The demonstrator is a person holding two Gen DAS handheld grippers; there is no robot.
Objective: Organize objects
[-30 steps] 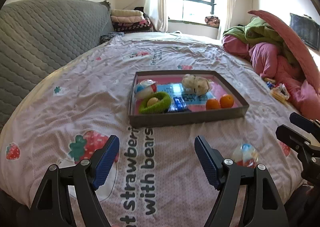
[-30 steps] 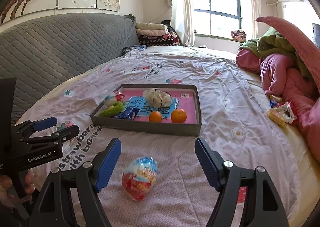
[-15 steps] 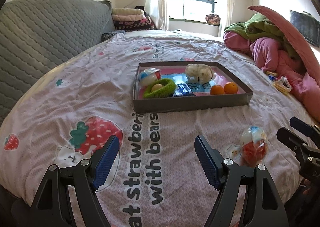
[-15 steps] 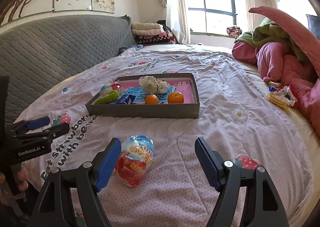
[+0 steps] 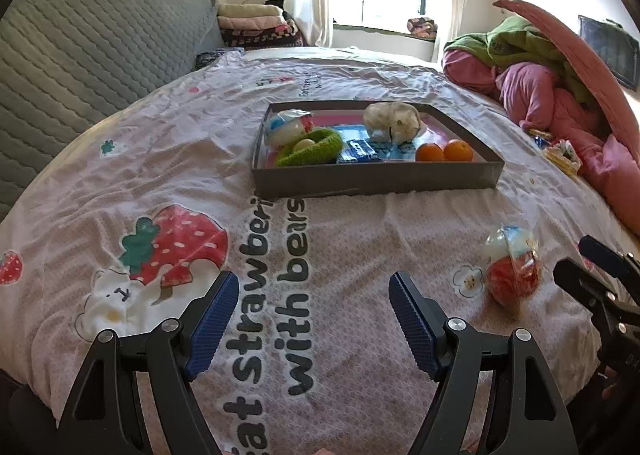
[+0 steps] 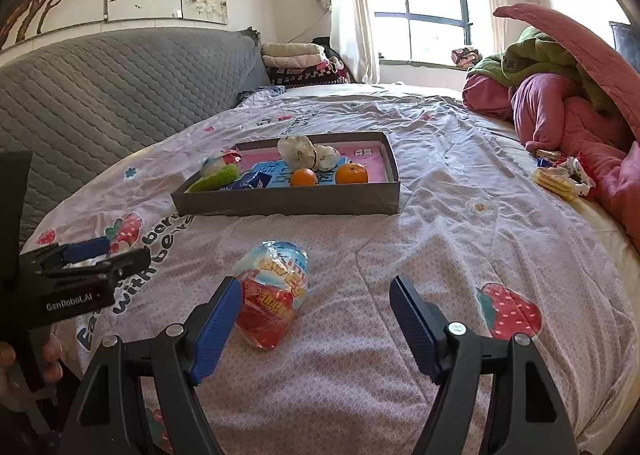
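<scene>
The right hand-held gripper hovers low over the bed's pink strawberry-print sheet with its blue-padded fingers spread wide. A plastic-wrapped egg-shaped toy, white and blue on top and red below, lies on the sheet just beside the left finger, not pinched. The left hand-held gripper is also spread wide and holds nothing. Farther up the bed sits a shallow grey cardboard tray containing two oranges, a green knitted ring, a crumpled white bundle and a second wrapped egg.
</scene>
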